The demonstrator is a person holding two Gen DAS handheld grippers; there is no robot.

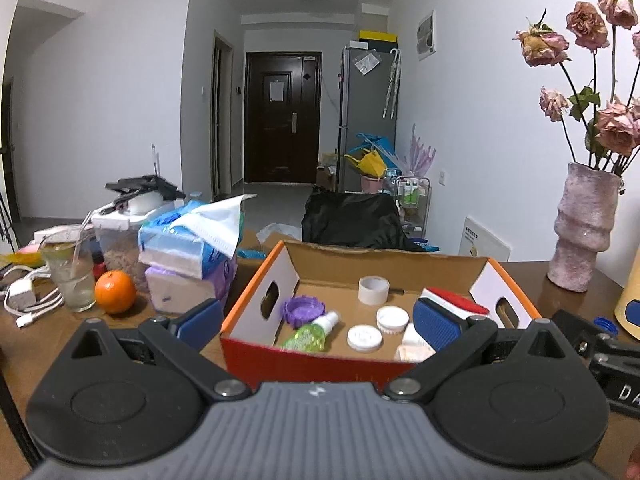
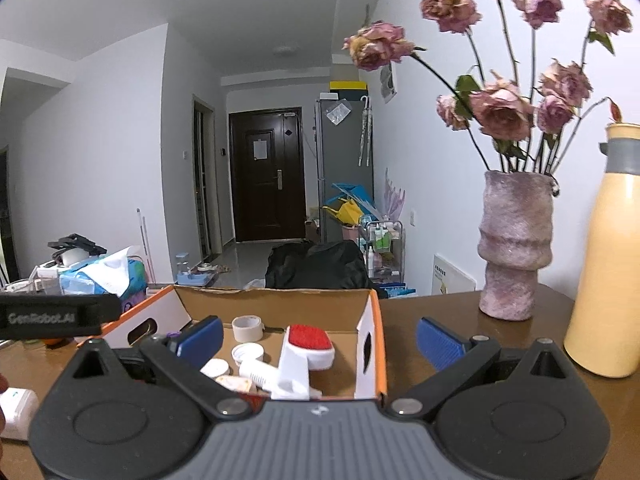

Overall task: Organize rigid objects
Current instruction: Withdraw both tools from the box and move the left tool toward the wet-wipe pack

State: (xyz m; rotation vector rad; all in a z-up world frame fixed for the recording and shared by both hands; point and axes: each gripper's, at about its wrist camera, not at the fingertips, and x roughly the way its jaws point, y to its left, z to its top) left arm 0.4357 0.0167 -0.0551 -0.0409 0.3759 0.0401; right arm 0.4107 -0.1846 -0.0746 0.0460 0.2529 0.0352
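An open orange cardboard box (image 1: 246,306) (image 2: 378,340) stands on the brown table. It holds a tape roll (image 1: 373,289) (image 2: 247,327), a purple lid (image 1: 302,310), a green spray bottle (image 1: 310,334), white caps (image 1: 363,338) (image 2: 248,353) and a red-and-white lint brush (image 1: 456,303) (image 2: 304,350). My left gripper (image 1: 318,326) hangs open before the box's near wall, holding nothing. Over the box's right corner, my right gripper (image 2: 318,340) is open too, its left finger (image 2: 200,338) above the box, its right finger (image 2: 438,342) outside it.
Left of the box sit tissue packs (image 1: 188,248), an orange (image 1: 115,292), a glass with a straw (image 1: 72,276) and white cables (image 1: 28,300). A pink vase of dried roses (image 2: 514,248) and a yellow bottle (image 2: 608,264) stand at the right. A blue cap (image 1: 606,324) lies there.
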